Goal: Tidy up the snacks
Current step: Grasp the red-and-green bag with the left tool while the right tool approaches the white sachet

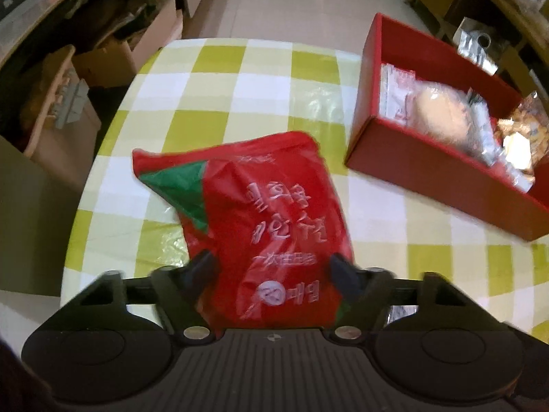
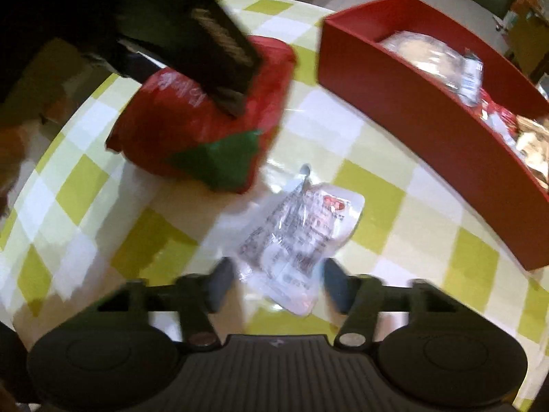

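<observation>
A red snack bag (image 1: pixel 260 213) with a green corner and white lettering sits between the fingers of my left gripper (image 1: pixel 272 267), which is shut on its near end; the bag also shows in the right wrist view (image 2: pixel 192 127), under the left gripper's body (image 2: pixel 206 34). A clear-and-white snack packet (image 2: pixel 302 233) with red print lies on the checked tablecloth between the fingers of my right gripper (image 2: pixel 278 281), whose jaws stand open around it. A red box (image 1: pixel 429 158) with several snacks inside stands to the right, and its wall shows in the right wrist view (image 2: pixel 411 103).
The table has a yellow-green and white checked cloth (image 1: pixel 212 96) under clear plastic. Its left edge curves close by; cardboard boxes (image 1: pixel 113 58) and shelves stand on the floor beyond it. More furniture stands behind the red box.
</observation>
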### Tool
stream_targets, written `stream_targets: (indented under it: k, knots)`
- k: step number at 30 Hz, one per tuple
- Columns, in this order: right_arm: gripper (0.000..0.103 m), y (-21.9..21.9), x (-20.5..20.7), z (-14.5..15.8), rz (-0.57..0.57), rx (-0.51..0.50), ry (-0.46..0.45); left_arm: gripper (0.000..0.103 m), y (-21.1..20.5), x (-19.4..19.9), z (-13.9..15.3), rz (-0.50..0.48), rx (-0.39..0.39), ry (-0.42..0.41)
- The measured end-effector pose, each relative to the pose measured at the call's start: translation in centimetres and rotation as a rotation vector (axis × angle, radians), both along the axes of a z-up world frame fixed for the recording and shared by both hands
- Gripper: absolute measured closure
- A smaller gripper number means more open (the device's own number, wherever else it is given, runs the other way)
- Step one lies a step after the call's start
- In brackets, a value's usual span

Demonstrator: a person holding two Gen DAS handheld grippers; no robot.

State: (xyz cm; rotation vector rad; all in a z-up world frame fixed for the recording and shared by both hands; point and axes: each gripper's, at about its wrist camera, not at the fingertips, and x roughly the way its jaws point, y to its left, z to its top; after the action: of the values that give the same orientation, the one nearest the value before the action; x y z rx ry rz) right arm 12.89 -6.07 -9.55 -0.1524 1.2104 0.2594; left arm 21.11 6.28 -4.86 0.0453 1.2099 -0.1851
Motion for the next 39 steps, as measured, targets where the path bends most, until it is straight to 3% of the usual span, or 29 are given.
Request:
stream_targets:
  k: [5, 9, 13, 16, 17, 18, 20, 23, 25, 26, 27, 30, 32, 36, 39]
  knots:
    - [0.060, -1.5, -0.5, 0.4, -0.016, 0.007, 0.002, 0.055, 0.2, -0.6, 1.3, -0.007, -0.013, -0.021]
    - [0.067, -2.4, -0.6, 1.7, -0.032, 0.036, -0.022, 0.077, 1.5, -0.9, 2.8, 0.033, -0.089, -0.025]
    - [0.067, -3.2, -0.5, 2.3, -0.056, 0.050, -0.039, 0.090, 2.2, -1.7, 3.9, 0.055, -0.147, -0.034]
    - [0.067, -3.1, -0.9, 2.6, -0.063, 0.055, -0.034, 0.075, 2.3, -2.3, 3.8, 0.057, -0.155, -0.032]
    - [0.067, -3.1, -1.0, 2.4, -0.065, 0.061, -0.030, 0.060, 2.3, -2.3, 3.6, 0.064, -0.143, -0.031]
    - [0.067, -3.1, -0.8, 2.3, -0.070, 0.075, -0.024, 0.036, 2.6, -2.4, 3.4, 0.093, -0.129, -0.023]
    - [0.067, -2.8, -0.3, 1.9, -0.083, 0.108, -0.020, 0.017, 3.8, -2.7, 3.3, 0.148, -0.149, -0.030]
    - [0.064, -2.0, 0.5, 1.4, -0.110, 0.123, -0.003, 0.013, 4.2, -2.4, 2.3, 0.183, -0.198, 0.009]
    - [0.056, -1.0, 0.7, 1.0, -0.085, 0.115, 0.013, 0.006, 3.6, -2.0, 0.8, 0.227, -0.202, 0.047]
    - [0.039, -0.3, 0.7, 0.7, -0.061, 0.104, 0.018, 0.002, 3.1, -1.7, -0.2, 0.252, -0.205, 0.077]
    - [0.019, 0.1, 0.6, 0.3, -0.042, 0.090, 0.020, 0.000, 2.4, -1.4, -1.2, 0.258, -0.216, 0.111]
    - [0.013, 0.7, 0.1, -0.3, 0.015, 0.066, 0.004, 0.003, 0.1, -1.2, -2.9, 0.245, -0.105, 0.107]
    - [0.021, 0.3, 0.0, 0.0, 0.028, 0.061, 0.001, 0.011, -0.4, -1.3, -2.6, 0.243, -0.079, 0.091]
    - [0.056, -2.0, 0.5, 0.6, -0.026, 0.093, 0.018, 0.024, 0.7, -1.6, -1.1, 0.212, -0.151, 0.091]
    - [0.058, -3.2, 0.4, 0.8, -0.054, 0.089, 0.020, 0.026, 1.6, -2.3, -0.6, 0.206, -0.164, 0.083]
